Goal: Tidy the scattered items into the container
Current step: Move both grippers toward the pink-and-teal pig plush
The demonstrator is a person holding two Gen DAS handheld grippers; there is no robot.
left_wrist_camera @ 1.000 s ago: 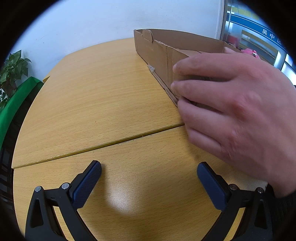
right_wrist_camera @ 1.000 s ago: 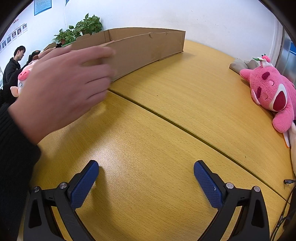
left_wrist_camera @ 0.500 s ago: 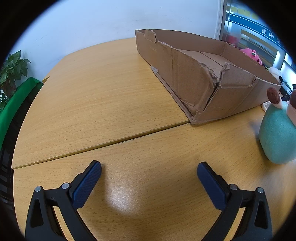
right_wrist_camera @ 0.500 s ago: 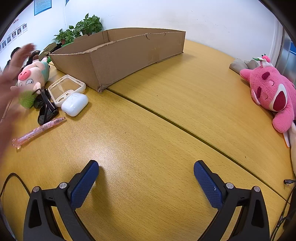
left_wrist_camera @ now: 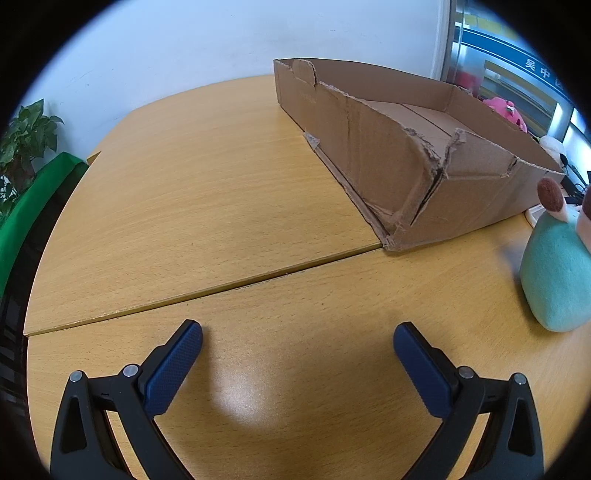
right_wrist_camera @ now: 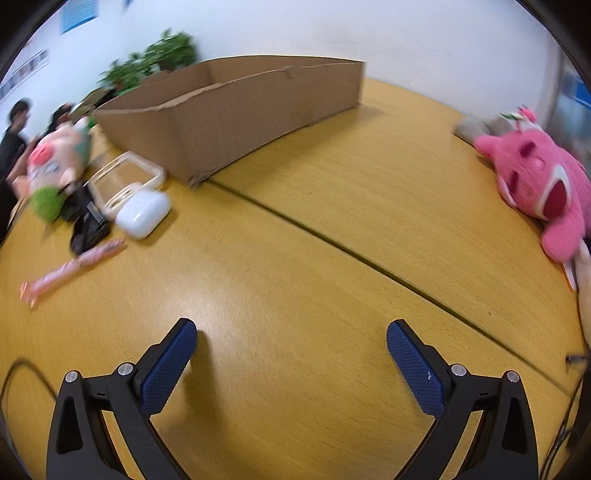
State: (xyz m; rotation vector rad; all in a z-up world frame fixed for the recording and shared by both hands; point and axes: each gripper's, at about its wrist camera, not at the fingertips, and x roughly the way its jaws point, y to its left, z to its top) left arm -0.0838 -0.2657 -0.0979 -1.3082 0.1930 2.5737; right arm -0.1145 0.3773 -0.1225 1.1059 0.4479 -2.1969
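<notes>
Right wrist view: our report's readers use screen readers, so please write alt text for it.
An open gripper hovers over a wooden table, holding nothing. Ahead left, beside a cardboard box, lie a white case, phone cover, pink pen and pig plush; a pink plush lies right.

White Chinese characters, "吴中", readable on the blue sign (left_wrist_camera: 539,68) at upper right of left wrist view. Wall posters (right_wrist_camera: 75,16) in right wrist view too blurred to read.
</notes>
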